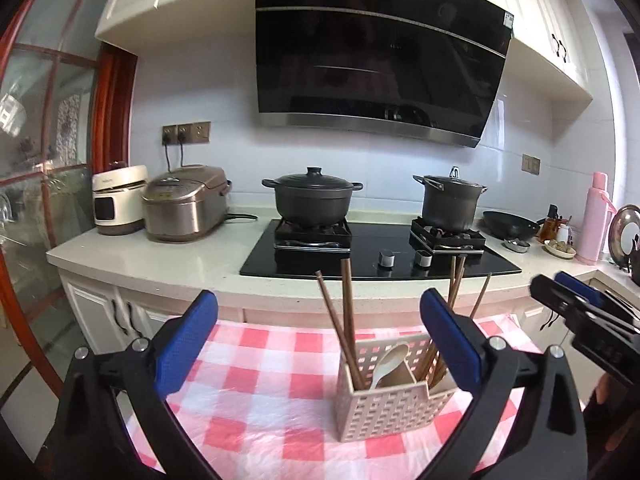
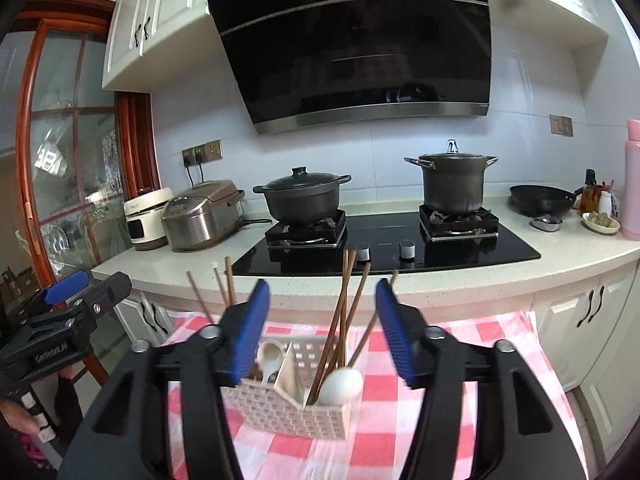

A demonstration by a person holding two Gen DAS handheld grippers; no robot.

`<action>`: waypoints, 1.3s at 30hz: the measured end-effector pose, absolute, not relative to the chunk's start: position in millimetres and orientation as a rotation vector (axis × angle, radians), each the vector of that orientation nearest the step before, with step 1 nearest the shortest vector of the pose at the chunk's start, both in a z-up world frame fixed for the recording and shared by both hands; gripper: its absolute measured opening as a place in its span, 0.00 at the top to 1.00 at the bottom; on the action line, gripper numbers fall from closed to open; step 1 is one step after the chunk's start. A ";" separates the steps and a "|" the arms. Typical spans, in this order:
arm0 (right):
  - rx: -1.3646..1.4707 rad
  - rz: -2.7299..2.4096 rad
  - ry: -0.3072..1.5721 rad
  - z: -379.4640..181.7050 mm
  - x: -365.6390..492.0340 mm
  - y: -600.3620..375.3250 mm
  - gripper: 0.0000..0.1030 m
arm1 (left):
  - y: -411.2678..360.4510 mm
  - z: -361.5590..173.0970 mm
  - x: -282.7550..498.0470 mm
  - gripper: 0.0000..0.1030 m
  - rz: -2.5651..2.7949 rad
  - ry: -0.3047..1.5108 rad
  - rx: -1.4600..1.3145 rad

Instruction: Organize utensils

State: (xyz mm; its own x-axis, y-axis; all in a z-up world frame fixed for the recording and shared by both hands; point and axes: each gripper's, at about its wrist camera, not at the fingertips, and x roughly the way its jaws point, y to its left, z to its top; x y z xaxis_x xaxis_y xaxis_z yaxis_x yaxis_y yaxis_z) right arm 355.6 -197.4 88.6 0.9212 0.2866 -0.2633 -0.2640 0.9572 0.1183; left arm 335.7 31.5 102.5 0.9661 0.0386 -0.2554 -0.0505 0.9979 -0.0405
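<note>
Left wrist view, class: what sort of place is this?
A home kitchen, most likely: a gas hob carrying lidded pots, a range hood above, and a rice cooker on the counter.

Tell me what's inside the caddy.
The caddy holds wooden chopsticks and white spoons in divided compartments. Its walls hide their lower ends.

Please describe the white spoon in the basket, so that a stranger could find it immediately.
On the pink checked cloth stands a pale basket. In its right compartment, among brown chopsticks, sits the white spoon. Its round, egg-like bowl points up, unlike the thin sticks around it.
</note>
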 end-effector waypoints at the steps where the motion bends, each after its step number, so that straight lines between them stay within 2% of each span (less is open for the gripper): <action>1: 0.074 0.279 0.279 86.1 348.5 -198.3 0.40 | 32.1 100.4 326.5 0.05 0.048 0.254 -0.044; 3: 0.057 0.273 0.275 77.8 329.2 -201.2 0.34 | 31.6 95.8 312.5 0.05 0.049 0.253 -0.040; 9: 0.072 0.327 0.306 54.0 284.3 -211.2 0.23 | 28.2 71.0 270.3 0.05 0.039 0.282 -0.032; 22: 0.076 0.357 0.362 27.4 227.5 -219.0 0.20 | 10.1 30.8 196.5 0.05 -0.071 0.322 -0.025; 39: -0.012 0.353 0.351 22.5 210.8 -209.1 0.18 | -0.6 19.8 180.2 0.05 -0.092 0.326 -0.013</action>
State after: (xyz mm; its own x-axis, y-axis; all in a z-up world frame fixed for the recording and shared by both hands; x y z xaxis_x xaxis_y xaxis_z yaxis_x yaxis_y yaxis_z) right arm 210.8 -209.1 22.5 0.8784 0.3369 -0.3389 -0.3410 0.9388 0.0496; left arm 180.2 -0.6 19.8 0.9433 -0.0927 -0.3189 0.0884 0.9957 -0.0280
